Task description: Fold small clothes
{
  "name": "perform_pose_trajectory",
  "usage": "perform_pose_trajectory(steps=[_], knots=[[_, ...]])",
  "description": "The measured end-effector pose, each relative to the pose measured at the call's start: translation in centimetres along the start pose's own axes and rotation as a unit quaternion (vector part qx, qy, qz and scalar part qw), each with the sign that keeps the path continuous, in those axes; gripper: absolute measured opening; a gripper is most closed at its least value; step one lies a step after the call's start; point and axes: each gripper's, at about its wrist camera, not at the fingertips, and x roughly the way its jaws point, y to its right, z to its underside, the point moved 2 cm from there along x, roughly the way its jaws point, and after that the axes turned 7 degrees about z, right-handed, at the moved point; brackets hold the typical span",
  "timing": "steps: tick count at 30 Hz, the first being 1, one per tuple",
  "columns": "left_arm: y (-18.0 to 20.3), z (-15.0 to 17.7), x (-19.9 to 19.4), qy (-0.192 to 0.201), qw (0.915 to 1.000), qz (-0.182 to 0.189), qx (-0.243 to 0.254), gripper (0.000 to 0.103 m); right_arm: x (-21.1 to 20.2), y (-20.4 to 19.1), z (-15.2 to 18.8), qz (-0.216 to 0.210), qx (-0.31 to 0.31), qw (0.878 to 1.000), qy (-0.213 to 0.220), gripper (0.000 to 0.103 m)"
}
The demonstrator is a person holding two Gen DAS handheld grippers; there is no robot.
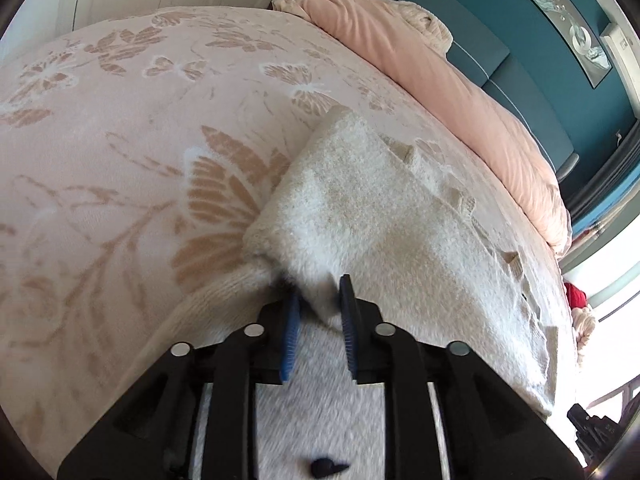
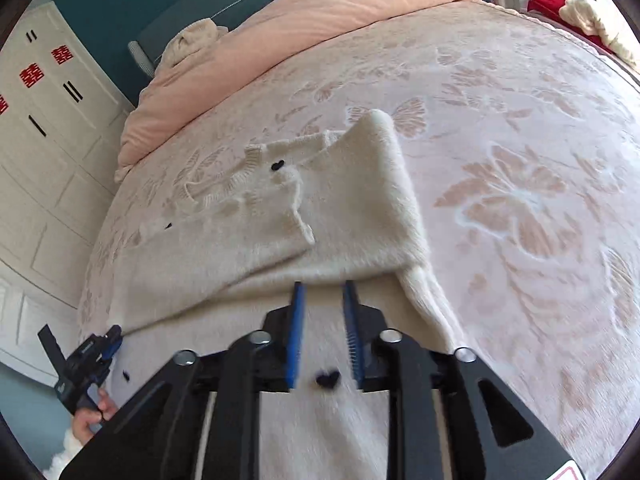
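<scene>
Sweater (image 1: pixel 380 216) near part blurred in both wrist views, lower end hidden under gripper frames. Left gripper (image 2: pixel 114 340) partly cut by the right-view rim; its hand (image 2: pixel 90 416) mostly hidden. Red item (image 1: pixel 574 294) at bed edge: can't identify. Quilt (image 2: pixel 320 36) cut off at top.

— Where was there room? — Bare floral bedspread (image 2: pixel 520 200) filled the frame's right.

— What stood in the way? — The rolled pink duvet (image 2: pixel 320 20) along the top, the cream sweater (image 2: pixel 360 208) at centre.

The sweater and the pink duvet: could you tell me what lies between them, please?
Only bare butterfly-patterned bedspread separates the sweater from the duvet, clearest in the right wrist view.
</scene>
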Motion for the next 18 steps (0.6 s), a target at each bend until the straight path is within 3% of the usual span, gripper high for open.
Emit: perform_pose_trajectory(steps=[1, 2, 3, 4, 8, 11, 14, 18], knots=[[-0.2, 0.3, -1.7, -0.008, 0.9999, -0.005, 0.005, 0.055, -1.7, 1.5, 1.6, 0.011, 0.003, 1.000, 0.002, 0.056], [-0.8, 0.9, -3.8, -0.013, 0.9998, -0.014, 0.008, 0.066, -3.4, 3.0, 3.4, 0.021, 0.007, 1.000, 0.005, 0.065], [-1.6, 1.5, -6.0, -0.013, 0.9998, -0.014, 0.009, 0.076, -5.0, 4.7, 5.5, 0.033, 0.012, 0.999, 0.002, 0.066], [-2.6, 2.2, -8.2, -0.015, 0.9998, -0.011, 0.006, 0.081, -6.1, 6.2, 7.5, 0.044, 0.017, 0.999, -0.008, 0.066], [-7.8, 6.4, -15.4, -0.062, 0.9976, -0.010, -0.031, 0.087, -9.0, 10.6, 15.2, 0.057, 0.053, 0.995, -0.060, 0.066], [-10.6, 9.8, -18.5, -0.093, 0.9939, -0.017, -0.057, 0.087, -9.7, 10.9, 18.6, 0.042, 0.062, 0.994, -0.078, 0.066], [-11.1, 12.1, -20.0, -0.093, 0.9928, 0.004, -0.075, 0.088, -9.4, 9.4, 20.2, 0.018, 0.042, 0.996, -0.080, 0.069], [-9.6, 13.5, -19.3, -0.099, 0.9904, 0.029, -0.092, 0.095, -7.2, 7.9, 20.6, -0.006, 0.056, 0.994, -0.095, 0.069]])
